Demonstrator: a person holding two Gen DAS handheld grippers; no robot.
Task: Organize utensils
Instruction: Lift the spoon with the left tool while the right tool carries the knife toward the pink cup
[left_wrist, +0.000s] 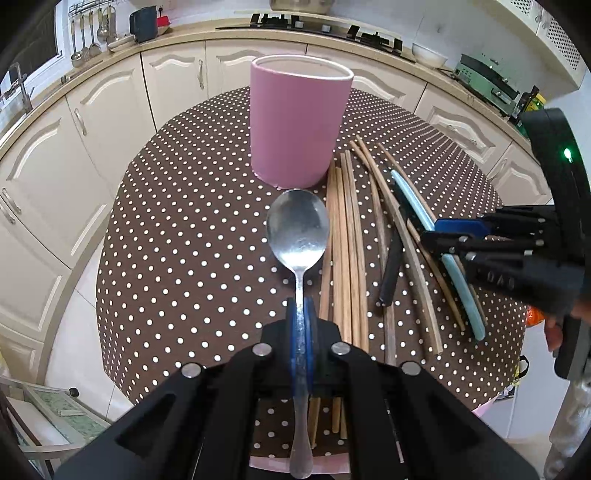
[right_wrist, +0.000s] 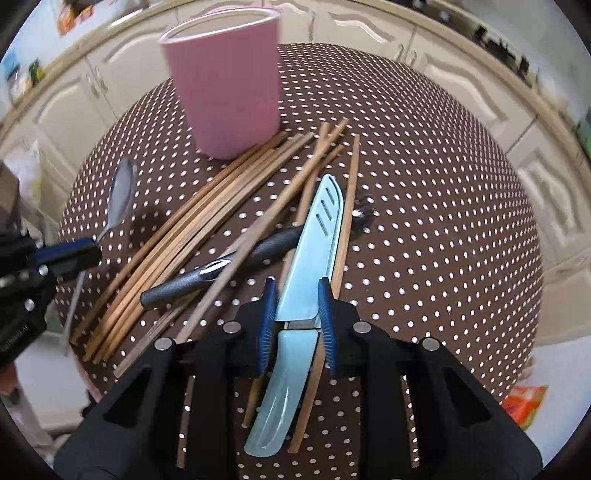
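Note:
My left gripper (left_wrist: 302, 314) is shut on the handle of a metal spoon (left_wrist: 297, 225), whose bowl points toward the pink cylindrical holder (left_wrist: 299, 118) on the polka-dot table (left_wrist: 184, 221). In the right wrist view the spoon (right_wrist: 123, 188) and left gripper (right_wrist: 85, 251) sit at the left. My right gripper (right_wrist: 297, 306) straddles a light blue knife (right_wrist: 317, 236) where blade meets handle, and its blue pads touch both sides. The knife lies across wooden chopsticks (right_wrist: 192, 236) beside the holder (right_wrist: 229, 88).
A black-handled tool (right_wrist: 229, 266) lies among the chopsticks (left_wrist: 347, 258). Cream kitchen cabinets and a counter with a hob curve behind the table. A person's hand holds the right gripper (left_wrist: 443, 240) at the right edge of the left wrist view.

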